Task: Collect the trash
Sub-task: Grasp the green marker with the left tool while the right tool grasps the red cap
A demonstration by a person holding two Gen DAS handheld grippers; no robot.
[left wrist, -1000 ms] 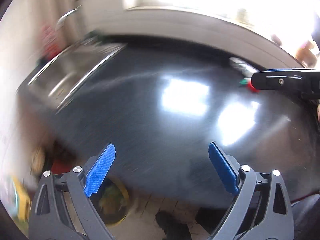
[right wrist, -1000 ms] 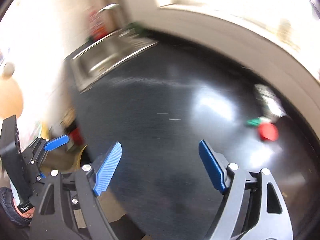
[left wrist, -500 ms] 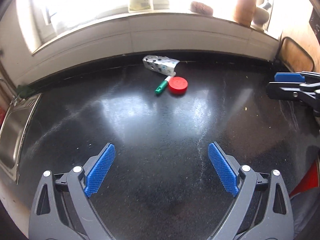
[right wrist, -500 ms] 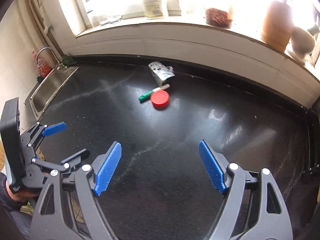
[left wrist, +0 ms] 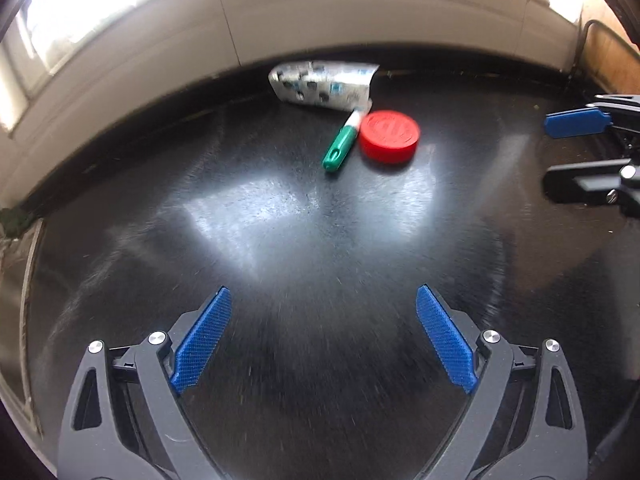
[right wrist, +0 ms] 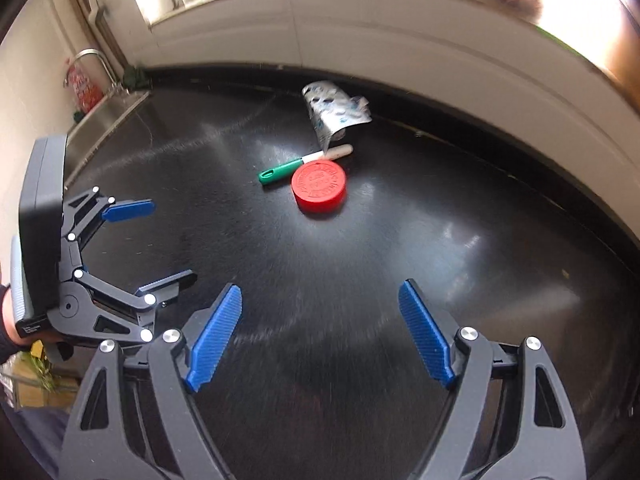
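On a glossy black countertop [left wrist: 304, 240] three bits of trash lie close together near the back edge, below a white tiled wall [left wrist: 280, 12]. In the left wrist view they sit in the upper middle of the frame: a crumpled silver wrapper [left wrist: 320, 86] with blue print lies farthest back, a green and white marker [left wrist: 340, 146] slants down to the left from under the wrapper's right end, and a round red lid [left wrist: 389, 136] rests flat just to the right of the marker, touching or nearly touching it. The left gripper [left wrist: 324, 340] fills the bottom of that frame with its blue pads spread wide apart and only bare counter between them; it holds nothing. The right gripper [left wrist: 576, 148] shows at the right edge of the same frame, seen side-on, well apart from the trash. In the right wrist view the same pile sits just above the centre: the wrapper [right wrist: 334, 112] at the top, the marker [right wrist: 296, 168] below it pointing to the left, the red lid [right wrist: 319, 187] lowest and nearest the camera. The right gripper [right wrist: 320, 336] at the bottom of this frame is also spread wide and empty. The left gripper [right wrist: 148, 240] appears at the left edge, likewise open, over the counter. A steel sink [right wrist: 104, 120] with a tap lies in the upper left.
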